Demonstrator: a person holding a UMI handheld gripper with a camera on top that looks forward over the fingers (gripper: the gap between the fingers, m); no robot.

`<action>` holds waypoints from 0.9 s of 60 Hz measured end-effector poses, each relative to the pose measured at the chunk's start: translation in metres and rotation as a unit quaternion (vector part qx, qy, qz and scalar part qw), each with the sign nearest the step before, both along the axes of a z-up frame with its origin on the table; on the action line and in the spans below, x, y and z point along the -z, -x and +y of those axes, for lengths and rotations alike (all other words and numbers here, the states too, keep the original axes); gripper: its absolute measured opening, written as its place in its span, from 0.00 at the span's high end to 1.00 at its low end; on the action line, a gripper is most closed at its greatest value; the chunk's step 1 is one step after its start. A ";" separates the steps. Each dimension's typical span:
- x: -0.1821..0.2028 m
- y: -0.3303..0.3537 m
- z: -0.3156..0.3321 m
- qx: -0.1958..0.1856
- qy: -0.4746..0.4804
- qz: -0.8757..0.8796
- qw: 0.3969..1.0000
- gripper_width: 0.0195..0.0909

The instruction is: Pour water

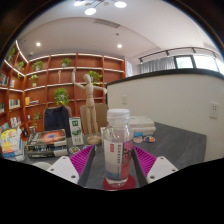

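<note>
I see the clear plastic water bottle with white cap (118,148) standing between my gripper (115,160) fingers, which sit apart beside it. I'd centre on the bottle, then squeeze evenly before lifting.

Pink pads, clear bottle, orange shelves.
Between the magenta-pink finger pads (146,160) sits a clear plastic bottle (118,148) with a white cap and red-and-white label; grey tabletop (180,145) underneath, a pale wooden mannequin (91,103) beyond the fingers, then orange-brown wall shelves (60,75) with green plants.
</note>
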State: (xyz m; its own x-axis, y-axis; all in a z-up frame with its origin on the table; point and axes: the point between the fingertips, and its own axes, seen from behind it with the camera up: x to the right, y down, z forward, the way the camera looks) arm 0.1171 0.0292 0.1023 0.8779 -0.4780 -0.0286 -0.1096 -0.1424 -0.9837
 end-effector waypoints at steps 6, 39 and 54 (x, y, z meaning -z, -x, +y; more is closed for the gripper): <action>-0.008 0.018 -0.008 -0.029 -0.033 0.035 0.998 0.14; -0.055 0.147 -0.132 -0.168 -0.005 0.007 0.986 0.11; -0.060 0.201 -0.152 -0.213 0.005 -0.005 0.977 0.11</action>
State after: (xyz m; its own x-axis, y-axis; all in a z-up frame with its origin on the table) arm -0.0836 -0.1228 0.1620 0.9974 -0.0697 -0.0166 -0.0291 -0.1821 -0.9828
